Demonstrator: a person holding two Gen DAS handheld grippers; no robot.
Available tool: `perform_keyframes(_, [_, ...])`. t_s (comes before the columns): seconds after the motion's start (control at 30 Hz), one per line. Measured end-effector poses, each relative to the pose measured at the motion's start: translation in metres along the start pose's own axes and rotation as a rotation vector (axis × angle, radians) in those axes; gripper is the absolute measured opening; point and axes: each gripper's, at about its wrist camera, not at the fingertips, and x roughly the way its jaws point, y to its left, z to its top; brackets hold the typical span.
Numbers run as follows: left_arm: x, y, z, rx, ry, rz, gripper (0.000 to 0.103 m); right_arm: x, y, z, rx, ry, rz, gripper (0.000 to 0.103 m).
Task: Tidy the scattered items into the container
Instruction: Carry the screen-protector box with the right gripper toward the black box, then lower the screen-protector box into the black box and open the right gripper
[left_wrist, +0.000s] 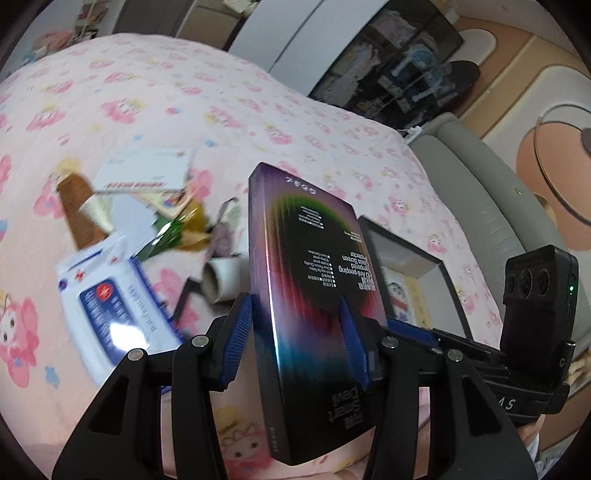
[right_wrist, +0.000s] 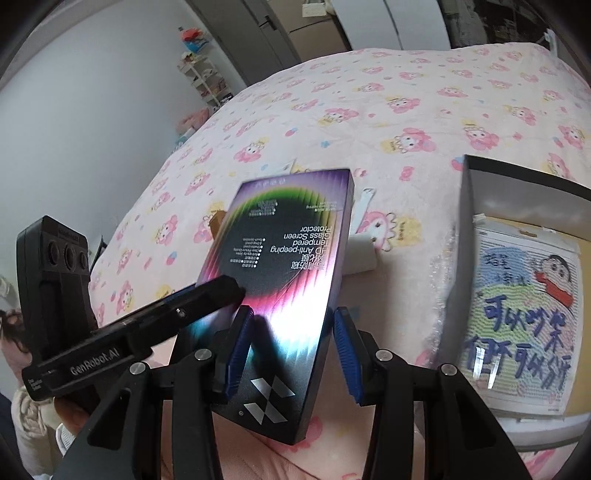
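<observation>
Two grippers meet on one box (right_wrist: 284, 280) lettered "HD Anti-peeping Tempered Glass Screen Protector": the left gripper (left_wrist: 301, 339) clamps its sides, while the right gripper (right_wrist: 291, 354) straddles its lower end, contact unclear. The open container (right_wrist: 524, 295) sits just right of the box.

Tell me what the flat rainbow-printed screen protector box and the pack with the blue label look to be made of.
The flat rainbow-printed screen protector box looks like glossy coated cardboard: crisp straight edges, printed text and a shiny glare band. The white pack with the blue label lying on the bedspread looks like soft plastic film, probably a wipes pack: it has a bright highlight and a rumpled outline, though blur leaves that open.
</observation>
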Motion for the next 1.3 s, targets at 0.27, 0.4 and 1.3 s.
perform_keyframes(0.27, [0.04, -0.086, 0.028, 0.129, 0.032, -0.039, 0.048, -0.053, -0.048, 0.026, 0.082, -0.089, -0.059, 0.04])
perform_keyframes(0.4, [0.071, -0.128, 0.03, 0.171, 0.068, -0.069, 0.047, -0.078, -0.084, 0.03, 0.115, -0.101, -0.122, 0.04])
perform_keyframes(1.3, [0.185, -0.181, 0.001, 0.18, 0.336, 0.213, 0.043, -0.076, -0.21, -0.005, 0.402, -0.011, -0.188, 0.038])
